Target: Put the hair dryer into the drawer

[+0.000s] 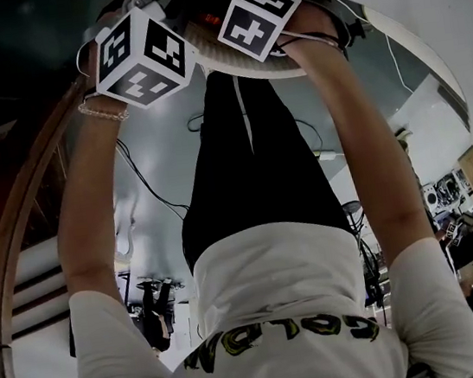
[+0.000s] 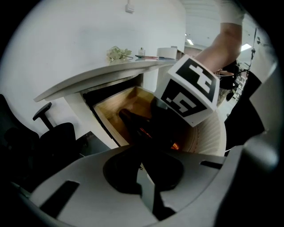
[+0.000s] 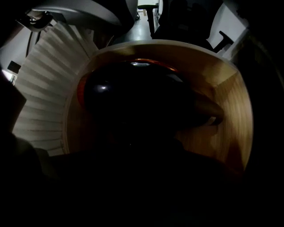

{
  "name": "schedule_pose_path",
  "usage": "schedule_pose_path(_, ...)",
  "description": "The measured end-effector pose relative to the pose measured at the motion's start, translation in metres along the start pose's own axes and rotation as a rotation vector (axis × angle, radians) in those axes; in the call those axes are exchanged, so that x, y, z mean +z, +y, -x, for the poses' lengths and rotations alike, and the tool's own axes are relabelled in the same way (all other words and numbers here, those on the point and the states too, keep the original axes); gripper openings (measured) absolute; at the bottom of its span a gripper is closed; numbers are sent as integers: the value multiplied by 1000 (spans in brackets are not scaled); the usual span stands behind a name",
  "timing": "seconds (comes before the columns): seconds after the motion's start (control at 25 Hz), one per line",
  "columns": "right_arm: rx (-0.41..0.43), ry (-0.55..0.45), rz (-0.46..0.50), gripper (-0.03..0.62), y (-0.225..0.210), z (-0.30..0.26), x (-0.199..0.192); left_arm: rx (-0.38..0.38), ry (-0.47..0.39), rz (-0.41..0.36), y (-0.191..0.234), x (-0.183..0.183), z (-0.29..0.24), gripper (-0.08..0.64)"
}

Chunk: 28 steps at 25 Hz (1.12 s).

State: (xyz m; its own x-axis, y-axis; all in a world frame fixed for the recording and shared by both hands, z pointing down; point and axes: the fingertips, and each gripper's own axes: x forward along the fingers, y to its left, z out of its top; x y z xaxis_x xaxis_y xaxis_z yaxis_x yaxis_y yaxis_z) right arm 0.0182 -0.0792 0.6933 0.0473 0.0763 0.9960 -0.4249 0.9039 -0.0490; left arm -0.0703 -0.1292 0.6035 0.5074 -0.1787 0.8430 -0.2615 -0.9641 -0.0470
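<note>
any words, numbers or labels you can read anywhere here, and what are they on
Yellow-green lettering on the white shirt: upside down and warped, not reliably readable.
Left marker cube, right marker cube: black-and-white square patterns only, no words.
Small items on the white shelf: too small to read.
Nothing else shows text.

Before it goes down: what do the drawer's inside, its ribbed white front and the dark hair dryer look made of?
The drawer inside: light wood or veneer, matt, warm tan tone. The ribbed white front: painted or laminated panel by its even colour, unclear beneath. The dark hair dryer: likely glossy plastic, bright highlights, red rim.
</note>
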Motion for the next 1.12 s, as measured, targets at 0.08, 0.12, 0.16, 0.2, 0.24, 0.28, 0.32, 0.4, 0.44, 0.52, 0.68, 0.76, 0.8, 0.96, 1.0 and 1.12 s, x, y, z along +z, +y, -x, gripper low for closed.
schedule_pose_path(0.08, -6, 21, 10, 262, 0, -3, 1, -1, -2, 3, 1, 0, 0, 9)
schedule_pose_path(0.12, -10, 30, 15, 262, 1, -4, 1, -1, -3, 5, 0, -1, 1, 11)
schedule_pose_path(0.16, -15, 38, 19, 263, 2, -5, 1, 0, -6, 8, 0, -1, 2, 11)
schedule_pose_path(0.2, -20, 44, 23, 264, 3, -5, 2, 0, -9, 14, -1, -2, 3, 11)
schedule_pose_path(0.24, -26, 48, 25, 264, 4, -6, 3, -1, -12, 21, -2, -2, 4, 11)
schedule_pose_path(0.28, -31, 51, 26, 265, 4, -7, 4, -3, -16, 28, -2, -2, 5, 11)
schedule_pose_path(0.32, -36, 54, 26, 265, 4, -8, 5, -4, -18, 33, -3, -2, 5, 11)
schedule_pose_path(0.4, -46, 54, 22, 268, 1, -12, 8, -5, -20, 38, -2, -1, 4, 11)
schedule_pose_path(0.44, -49, 52, 19, 270, 0, -14, 9, -4, -20, 39, -2, -1, 4, 11)
schedule_pose_path(0.52, -50, 43, 9, 270, -2, -16, 9, -1, -19, 40, -1, 0, 3, 9)
schedule_pose_path(0.68, -43, 21, -5, 277, -1, -17, 10, 12, -15, 45, 0, 0, 6, 11)
schedule_pose_path(0.76, -51, 5, -7, 279, -2, -15, 10, 20, -14, 50, 1, 1, 7, 11)
schedule_pose_path(0.8, -56, -4, -10, 282, -3, -12, 11, 24, -15, 53, 1, 1, 9, 11)
schedule_pose_path(0.96, -68, -55, -31, 285, -4, 7, 15, 40, -27, 77, 5, 9, 23, 11)
schedule_pose_path(1.0, -66, -75, -37, 288, -5, 11, 13, 42, -31, 91, 4, 13, 24, 9)
schedule_pose_path(1.12, -59, -157, -75, 290, -11, 9, -1, 48, -51, 148, -3, 27, 10, 11)
